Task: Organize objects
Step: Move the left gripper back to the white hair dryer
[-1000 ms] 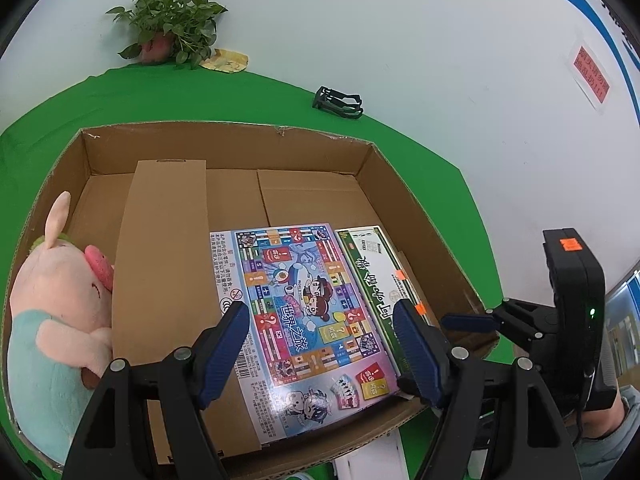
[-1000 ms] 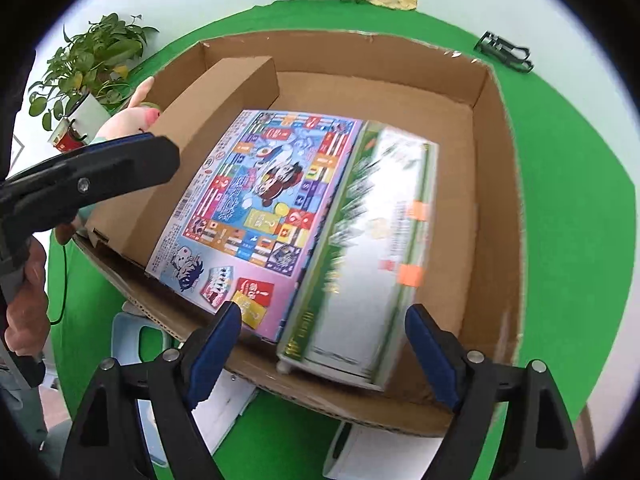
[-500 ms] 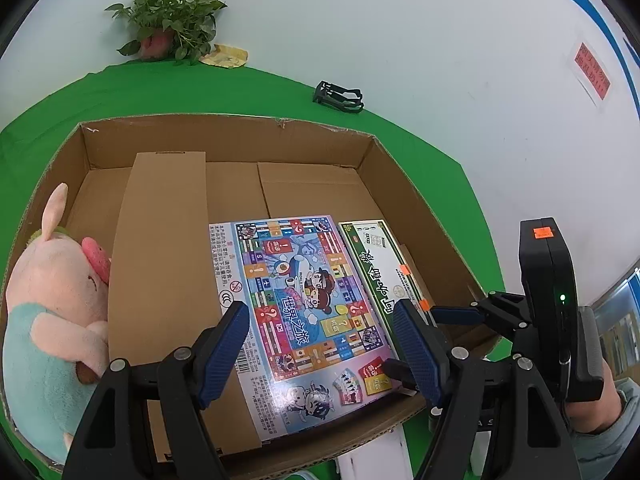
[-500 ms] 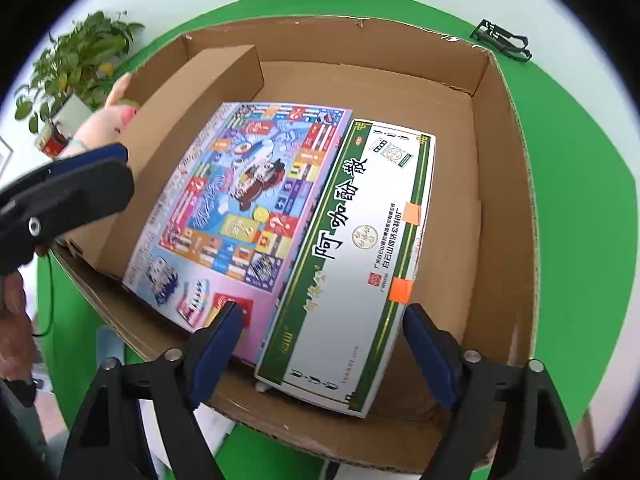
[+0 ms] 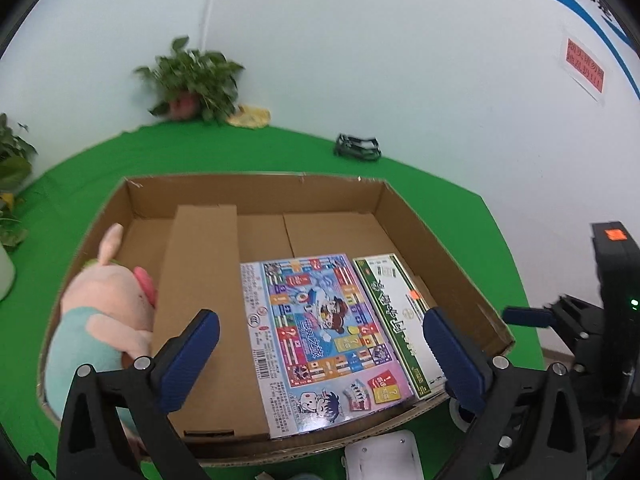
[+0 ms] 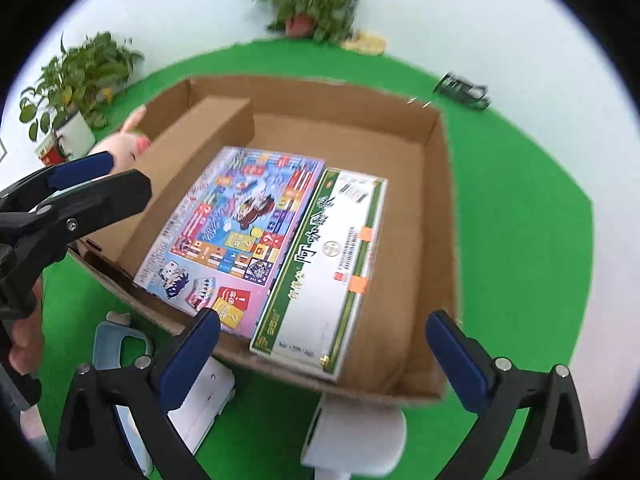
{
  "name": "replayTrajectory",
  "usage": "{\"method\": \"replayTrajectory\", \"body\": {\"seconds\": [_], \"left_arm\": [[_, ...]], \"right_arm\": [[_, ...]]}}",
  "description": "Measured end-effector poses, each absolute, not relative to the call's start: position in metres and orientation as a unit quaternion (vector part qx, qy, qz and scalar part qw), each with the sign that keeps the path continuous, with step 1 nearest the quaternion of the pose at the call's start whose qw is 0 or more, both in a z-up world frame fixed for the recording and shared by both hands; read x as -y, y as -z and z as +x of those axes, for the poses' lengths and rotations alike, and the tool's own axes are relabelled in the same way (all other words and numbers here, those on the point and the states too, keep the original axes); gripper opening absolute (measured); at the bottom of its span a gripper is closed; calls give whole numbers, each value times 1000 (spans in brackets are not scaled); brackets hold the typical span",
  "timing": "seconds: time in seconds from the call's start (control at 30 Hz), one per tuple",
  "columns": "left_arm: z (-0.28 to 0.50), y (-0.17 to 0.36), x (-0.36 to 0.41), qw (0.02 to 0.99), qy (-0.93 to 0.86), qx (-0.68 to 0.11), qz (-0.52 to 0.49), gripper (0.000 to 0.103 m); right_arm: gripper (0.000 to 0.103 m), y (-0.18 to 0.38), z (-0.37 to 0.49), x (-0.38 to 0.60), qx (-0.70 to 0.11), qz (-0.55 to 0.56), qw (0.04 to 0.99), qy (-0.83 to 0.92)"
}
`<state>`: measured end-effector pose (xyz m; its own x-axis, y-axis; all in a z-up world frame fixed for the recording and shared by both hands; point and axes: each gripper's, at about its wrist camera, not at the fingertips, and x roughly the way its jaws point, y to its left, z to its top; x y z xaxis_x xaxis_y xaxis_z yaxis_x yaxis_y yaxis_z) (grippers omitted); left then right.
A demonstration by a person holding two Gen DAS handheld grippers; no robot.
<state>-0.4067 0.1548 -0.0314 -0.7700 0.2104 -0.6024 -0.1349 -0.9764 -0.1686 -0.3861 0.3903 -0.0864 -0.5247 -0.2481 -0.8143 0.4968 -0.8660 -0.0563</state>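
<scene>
Two flat boxes lie side by side, touching, in the lower middle of an open brown cardboard carton (image 5: pixel 432 236): a colourful cartoon board-game box (image 5: pixel 320 328) and a green-and-white printed box (image 6: pixel 332 264). At the carton's left edge rests a pink plush pig (image 5: pixel 100 320). Both the left gripper (image 5: pixel 320 356) and right gripper (image 6: pixel 324 356) hover released, jaws just widened, nothing between them.

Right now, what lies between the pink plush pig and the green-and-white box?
In the left wrist view: a tall plain cardboard box beside the pig, then the colourful board-game box, touching the green-and-white box.
</scene>
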Motion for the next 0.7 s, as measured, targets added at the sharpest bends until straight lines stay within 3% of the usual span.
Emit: {"method": "replayTrajectory", "body": {"seconds": [0.43,0.7], "left_arm": [[-369,23,-188,88,-943,42,-319,103],[-363,56,-216,164,-892,102,-408,103]], "right_arm": [[102,69,-329,-425,-109,370,220,896],[102,97,-281,-454,-63,374,227,897]]}}
